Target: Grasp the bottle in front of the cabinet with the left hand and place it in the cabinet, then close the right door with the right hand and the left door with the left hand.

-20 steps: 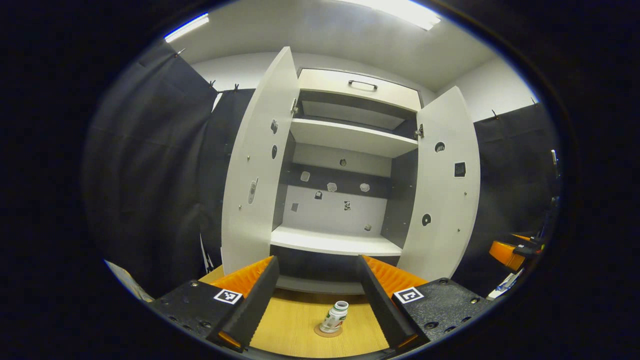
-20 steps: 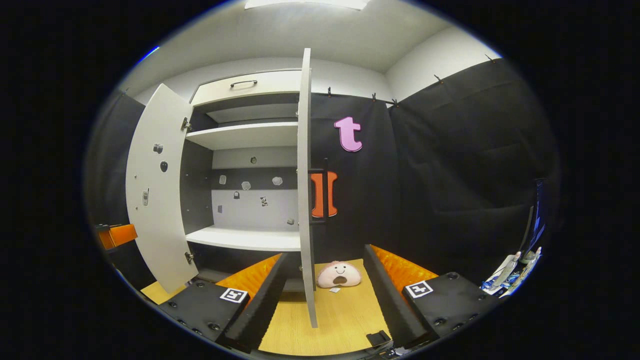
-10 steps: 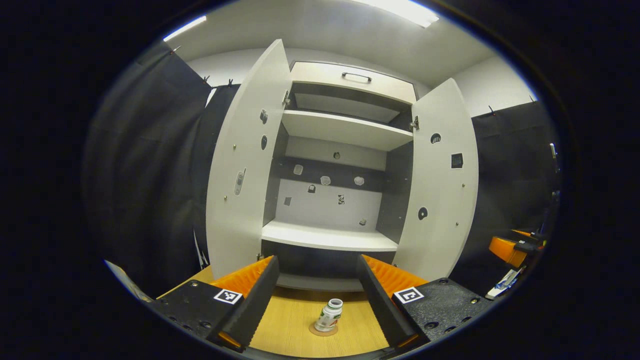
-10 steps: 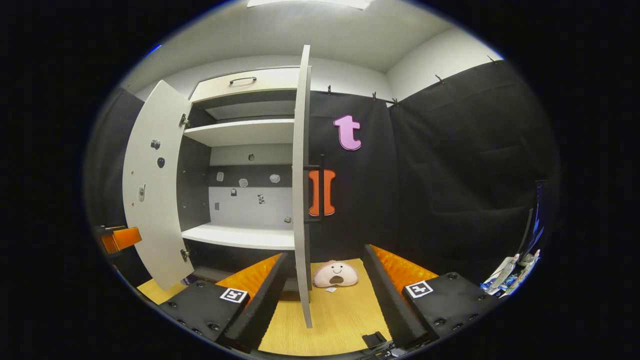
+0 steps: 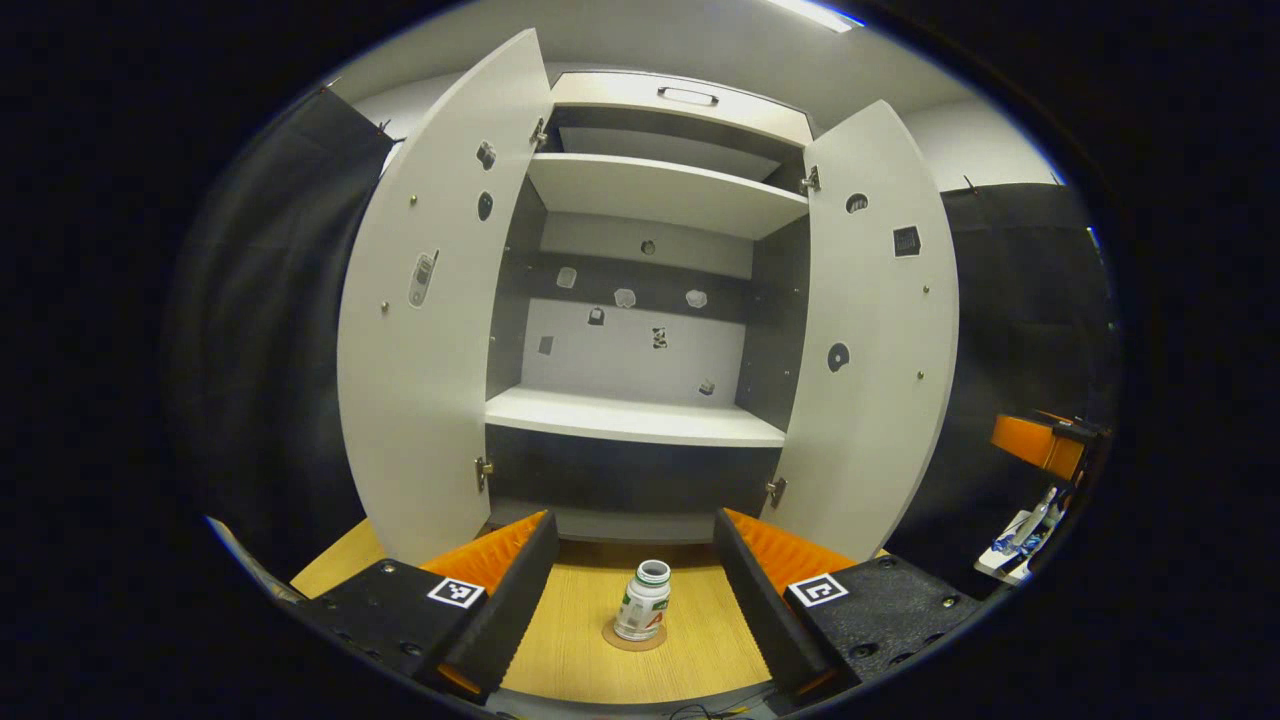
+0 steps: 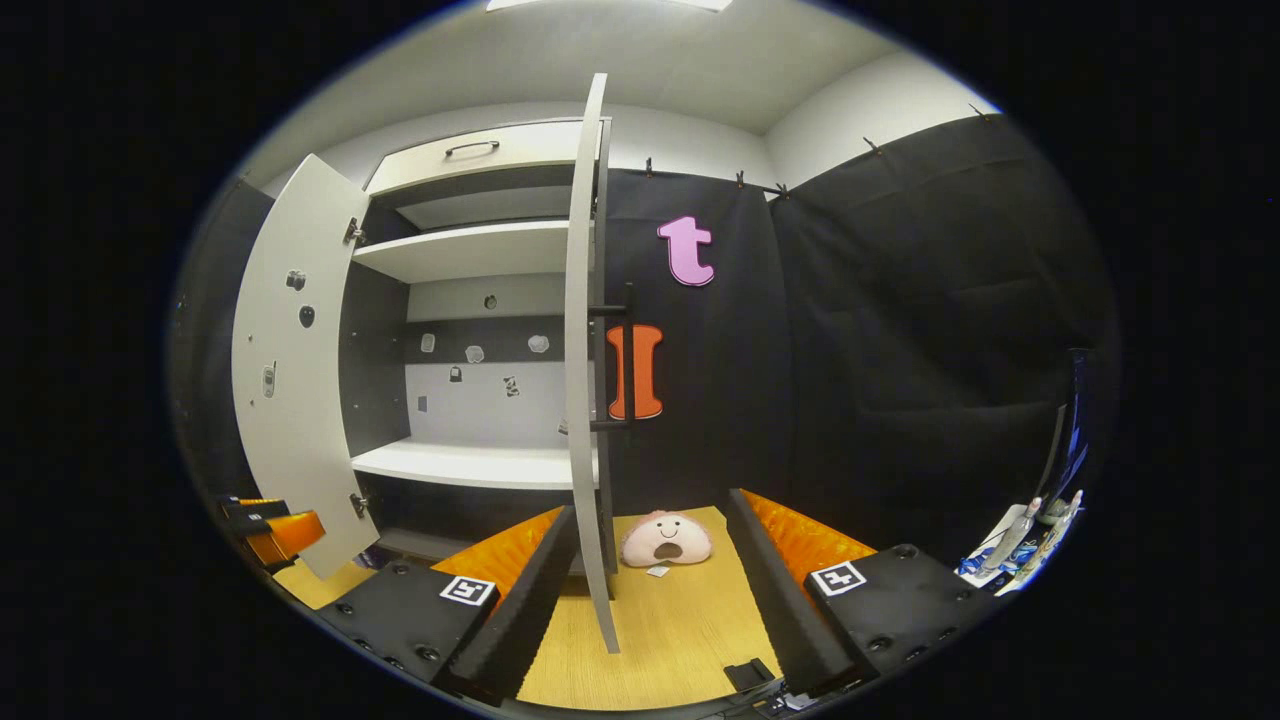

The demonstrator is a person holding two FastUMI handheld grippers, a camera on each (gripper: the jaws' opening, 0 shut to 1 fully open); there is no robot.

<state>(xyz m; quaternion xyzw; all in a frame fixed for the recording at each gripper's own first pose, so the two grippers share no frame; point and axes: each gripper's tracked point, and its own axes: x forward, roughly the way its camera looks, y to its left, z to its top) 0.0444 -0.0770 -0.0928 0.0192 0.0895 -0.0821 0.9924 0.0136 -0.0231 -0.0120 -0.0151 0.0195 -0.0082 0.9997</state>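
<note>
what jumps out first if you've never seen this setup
The tall cabinet stands wide open, both doors swung out and its shelves bare. A small bottle stands upright on a round coaster on the wooden table in front of it, between the fingers of the open left claw. In the right gripper view, a pink plush face lies on the table beyond the right door's edge, ahead of the open right claw.

No readable text anywhere. Bottle (image 5: 642,601) label too small, too blurred to make out. Square black-and-white coded markers on left gripper (image 5: 634,602) and right gripper (image 6: 648,602) bodies: patterns, no words. Small stickers on cabinet (image 5: 640,418) back wall and door insides: pictures, nothing legible.
</note>
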